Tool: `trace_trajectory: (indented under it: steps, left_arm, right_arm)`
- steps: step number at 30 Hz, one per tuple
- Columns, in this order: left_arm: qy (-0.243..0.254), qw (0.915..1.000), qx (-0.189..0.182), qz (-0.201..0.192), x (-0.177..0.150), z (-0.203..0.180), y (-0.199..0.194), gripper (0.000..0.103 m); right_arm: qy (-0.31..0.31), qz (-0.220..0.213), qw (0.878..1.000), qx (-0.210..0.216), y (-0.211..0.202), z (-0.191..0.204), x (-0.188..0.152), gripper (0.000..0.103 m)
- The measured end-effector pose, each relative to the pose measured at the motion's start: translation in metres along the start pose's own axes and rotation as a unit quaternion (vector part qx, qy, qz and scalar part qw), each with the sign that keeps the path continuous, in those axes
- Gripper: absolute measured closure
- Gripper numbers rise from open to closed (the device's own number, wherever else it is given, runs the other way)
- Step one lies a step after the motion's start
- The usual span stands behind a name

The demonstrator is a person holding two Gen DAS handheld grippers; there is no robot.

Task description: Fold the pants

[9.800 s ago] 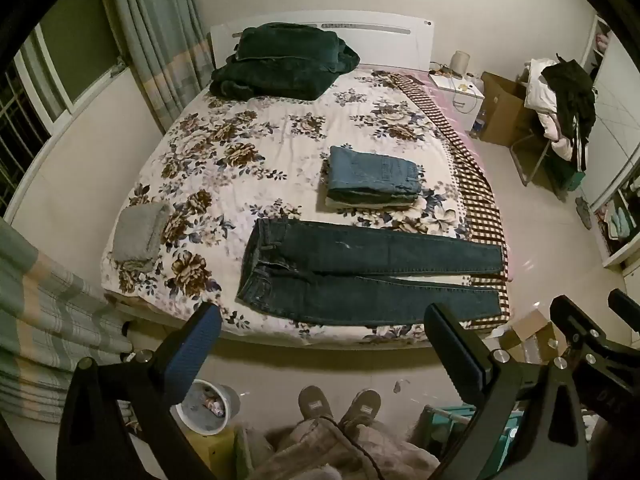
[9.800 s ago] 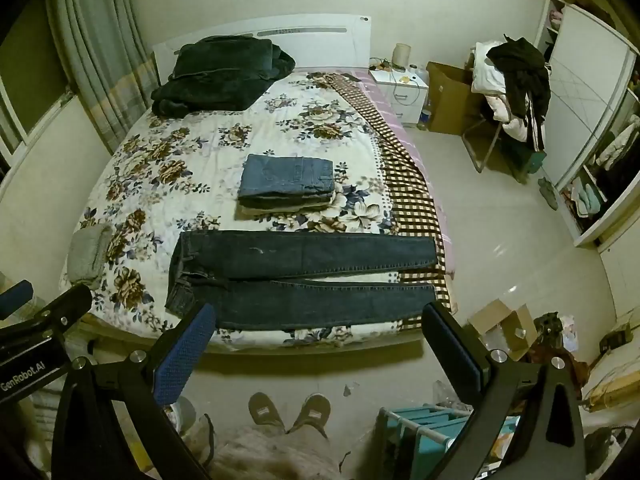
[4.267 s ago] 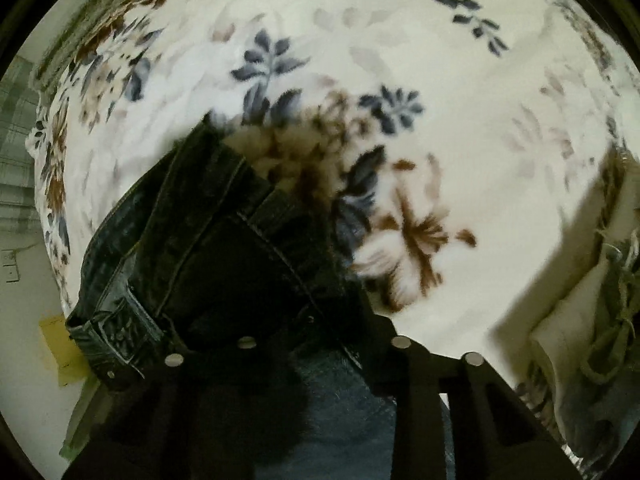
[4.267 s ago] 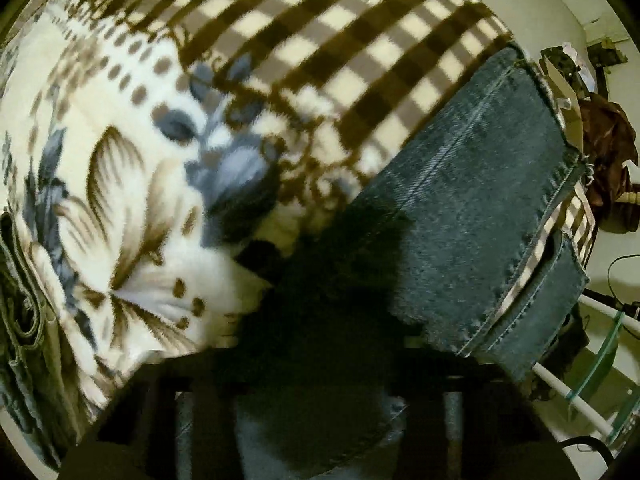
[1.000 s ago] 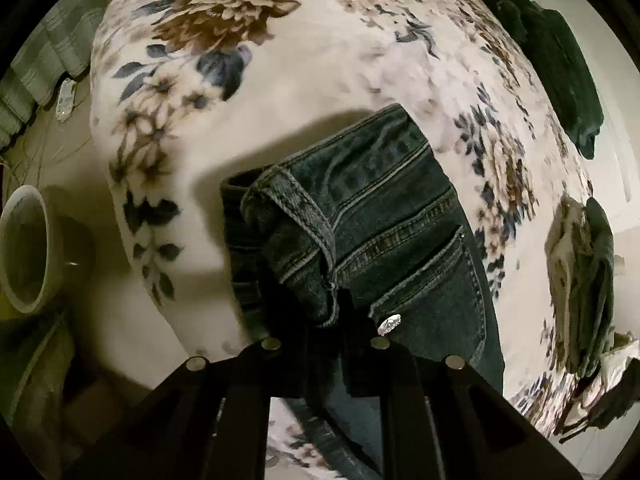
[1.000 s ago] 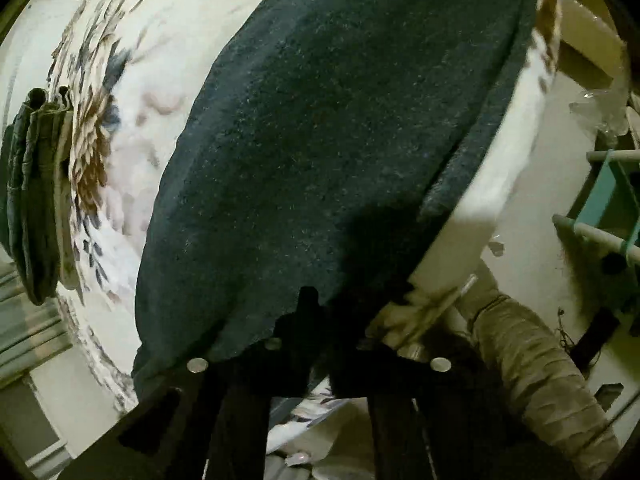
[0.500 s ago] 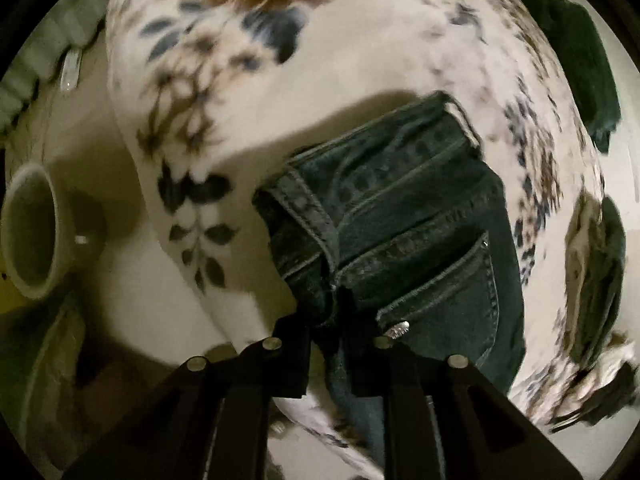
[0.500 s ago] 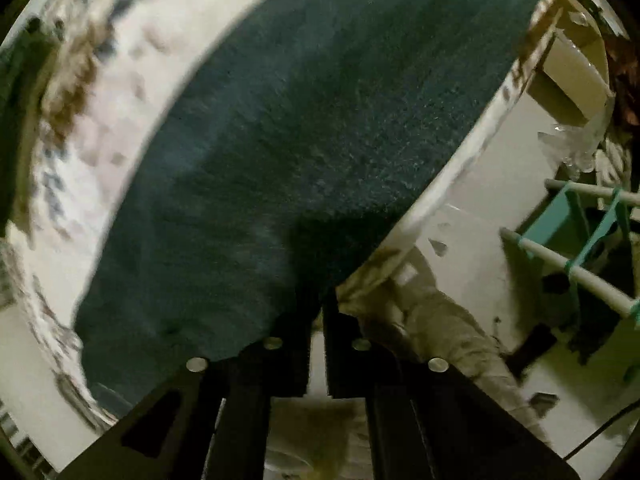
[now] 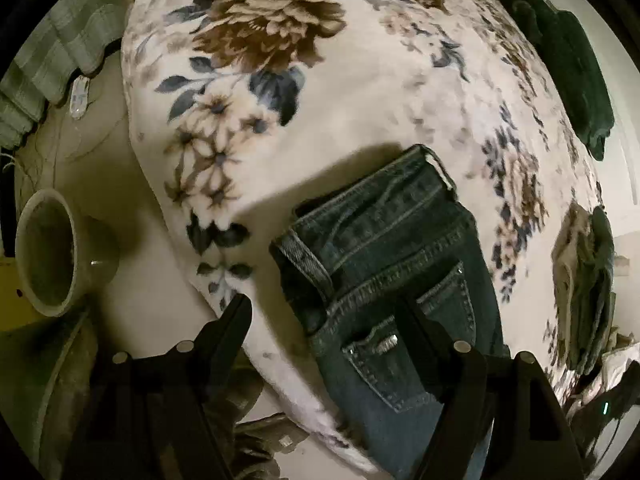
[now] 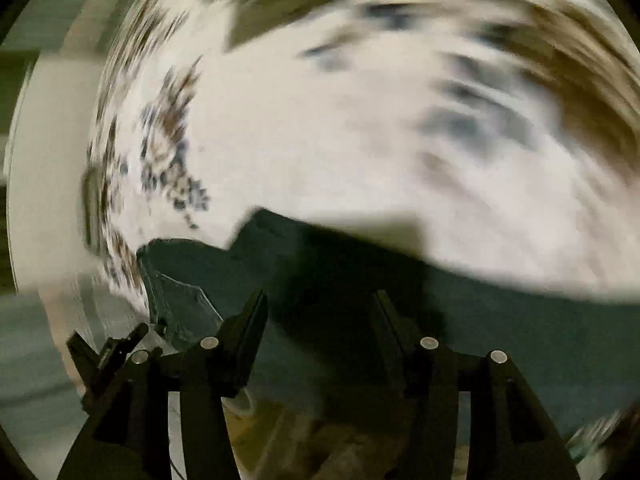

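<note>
The jeans (image 9: 404,292) lie near the bed's (image 9: 360,92) edge, waistband end up against the flowered blanket, back pocket showing, one leg laid over the other lengthwise. So the 1st fold looks done; folding the length across, probably 2 more turns, is my guess at what remains.

The left tongs (image 9: 328,320) stand wide above the waistband corner, 1 finger over the pocket and the other off the blanket's edge, nothing pinched. Half a second ago they were clamped on that corner; the jaws have just been opening and the denim now lies free between them.

The right tongs (image 10: 320,316) are also parted, over dark denim (image 10: 400,340), gripping nothing that I can see. Their view is smeared by motion. A second ago they were closed at the folded leg's edge with the floor beside them; the jaws have just been opening, and the bed now fills the picture.

A pale bucket (image 9: 52,252) sits on the floor beside the bed.
</note>
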State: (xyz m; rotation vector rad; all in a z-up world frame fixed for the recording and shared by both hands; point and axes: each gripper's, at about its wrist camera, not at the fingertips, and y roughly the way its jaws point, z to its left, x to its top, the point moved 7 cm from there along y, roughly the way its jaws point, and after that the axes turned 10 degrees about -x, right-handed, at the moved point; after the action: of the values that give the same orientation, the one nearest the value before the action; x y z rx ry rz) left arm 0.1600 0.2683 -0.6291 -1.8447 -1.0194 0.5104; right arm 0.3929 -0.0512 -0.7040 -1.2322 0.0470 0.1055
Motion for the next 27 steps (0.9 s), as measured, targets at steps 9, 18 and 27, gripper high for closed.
trace_trajectory:
  steps: [9, 18, 27]
  left_arm:
    - [-0.009, 0.9997, -0.009, 0.02, -0.006, 0.009, 0.019, 0.031]
    - [-0.009, 0.9994, -0.011, 0.03, -0.007, 0.016, 0.019, 0.031]
    - [-0.015, 0.9993, -0.028, 0.019, 0.01, 0.009, 0.016, 0.031]
  right_arm:
    - [-0.097, 0.053, 0.992, -0.056, 0.064, 0.046, 0.035, 0.098]
    - [-0.048, -0.041, 0.996, -0.062, 0.016, 0.047, 0.046, 0.1]
    - [0.056, 0.014, 0.997, 0.048, 0.014, 0.013, 0.069, 0.049]
